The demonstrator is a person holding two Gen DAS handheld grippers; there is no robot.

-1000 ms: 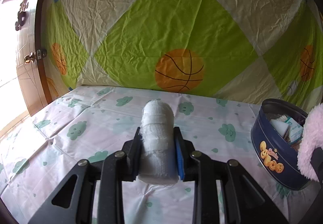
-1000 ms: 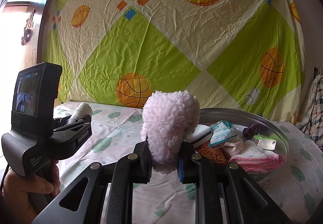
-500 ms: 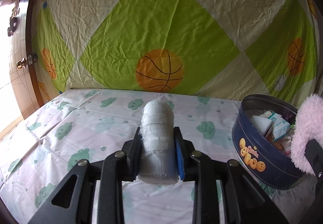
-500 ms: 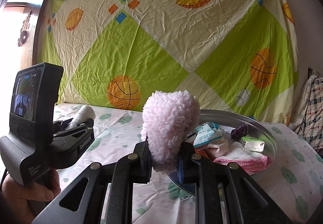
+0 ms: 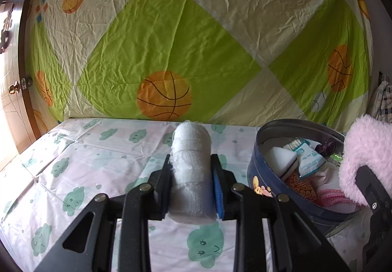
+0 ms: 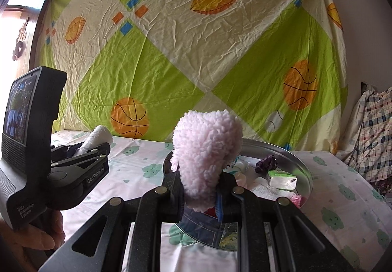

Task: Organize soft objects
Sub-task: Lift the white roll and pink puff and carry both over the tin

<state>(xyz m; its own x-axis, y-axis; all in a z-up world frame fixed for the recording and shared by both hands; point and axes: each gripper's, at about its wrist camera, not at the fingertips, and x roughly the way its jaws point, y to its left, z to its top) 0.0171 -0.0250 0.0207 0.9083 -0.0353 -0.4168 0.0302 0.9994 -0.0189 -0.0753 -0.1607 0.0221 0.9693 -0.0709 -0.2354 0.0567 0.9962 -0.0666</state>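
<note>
My left gripper [image 5: 191, 169] is shut on a white gauze roll [image 5: 191, 161] and holds it above the cloud-print sheet, just left of a round dark blue tin [image 5: 259, 174]. The roll also shows in the right wrist view [image 6: 96, 141]. My right gripper [image 6: 199, 186] is shut on a fluffy pink soft object [image 6: 208, 152], held over the near rim of the tin [image 6: 303, 169]. The pink object also shows at the right edge of the left wrist view [image 5: 367, 149]. The tin holds several soft items and packets.
The cloud-print sheet [image 5: 73, 161] covers the surface. A green and cream basketball-print cloth [image 5: 171, 39] hangs behind it. A wooden door [image 5: 12, 90] stands at the left. A plaid fabric [image 6: 374, 125] lies at the far right. The left gripper body [image 6: 31, 149] is at my right view's left.
Both grippers have moved toward the tin with their objects still held. The tin now sits closer to the left gripper and partly under the right one.
</note>
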